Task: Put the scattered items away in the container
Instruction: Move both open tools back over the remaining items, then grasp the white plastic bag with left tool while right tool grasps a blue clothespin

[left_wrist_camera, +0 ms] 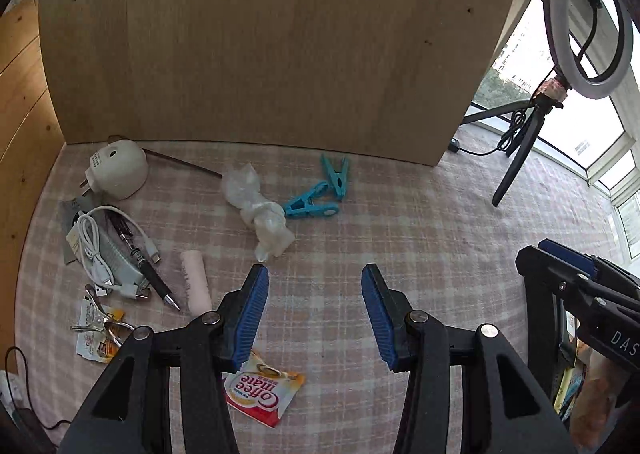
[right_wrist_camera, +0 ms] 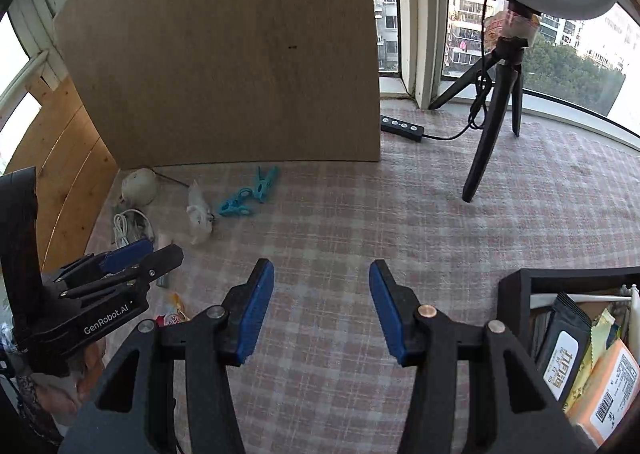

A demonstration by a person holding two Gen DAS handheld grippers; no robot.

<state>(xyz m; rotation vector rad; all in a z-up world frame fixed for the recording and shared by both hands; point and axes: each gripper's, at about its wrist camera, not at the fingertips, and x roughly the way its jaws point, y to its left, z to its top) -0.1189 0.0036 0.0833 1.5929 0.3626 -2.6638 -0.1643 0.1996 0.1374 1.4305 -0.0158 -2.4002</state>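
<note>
Left wrist view: a checked cloth (left_wrist_camera: 400, 222) fills the frame below an upright wooden board (left_wrist_camera: 260, 38). At lower centre the left gripper (left_wrist_camera: 315, 314) stands open and empty; the right gripper (right_wrist_camera: 321, 310), likewise open and empty, fills lower centre of its own view. The black container (right_wrist_camera: 516, 294) sits lower right there, partly filled. Scattered at left: white charger (left_wrist_camera: 118, 168), crumpled plastic bag (left_wrist_camera: 260, 210), blue clothespins (left_wrist_camera: 320, 194), Coffee mate sachet (left_wrist_camera: 264, 394).
</note>
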